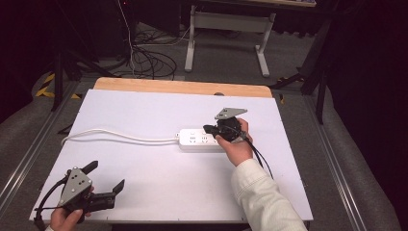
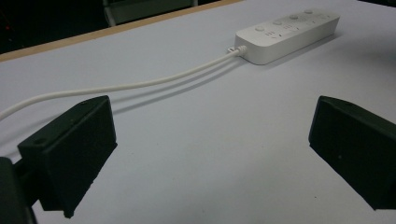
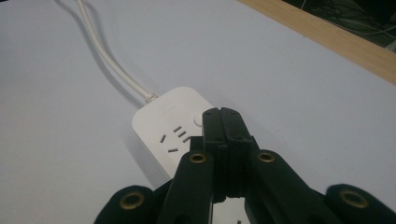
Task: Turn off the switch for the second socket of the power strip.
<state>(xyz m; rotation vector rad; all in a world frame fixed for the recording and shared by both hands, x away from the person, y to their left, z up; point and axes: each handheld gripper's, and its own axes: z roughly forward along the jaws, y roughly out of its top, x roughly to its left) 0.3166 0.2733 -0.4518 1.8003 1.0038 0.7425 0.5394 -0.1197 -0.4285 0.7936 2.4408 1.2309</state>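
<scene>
A white power strip [image 1: 199, 140] lies on the white table, its white cord [image 1: 115, 134] running off to the left edge. My right gripper [image 1: 210, 129] is shut with nothing between its jaws and hangs just over the strip's right part, tips pointing left. In the right gripper view the closed tips [image 3: 222, 115] sit above the strip [image 3: 161, 123] close to a round button and a set of socket slots. My left gripper [image 1: 107, 176] rests at the table's near left corner, jaws wide open and empty. From the left gripper view the strip [image 2: 287, 35] and cord [image 2: 140, 84] lie far ahead.
The white table top [image 1: 159, 163] has a wooden strip [image 1: 183, 87] along its far edge. Beyond it are a floor with tangled cables [image 1: 149, 60] and a white desk frame [image 1: 226, 33]. Metal rails run along both sides of the table.
</scene>
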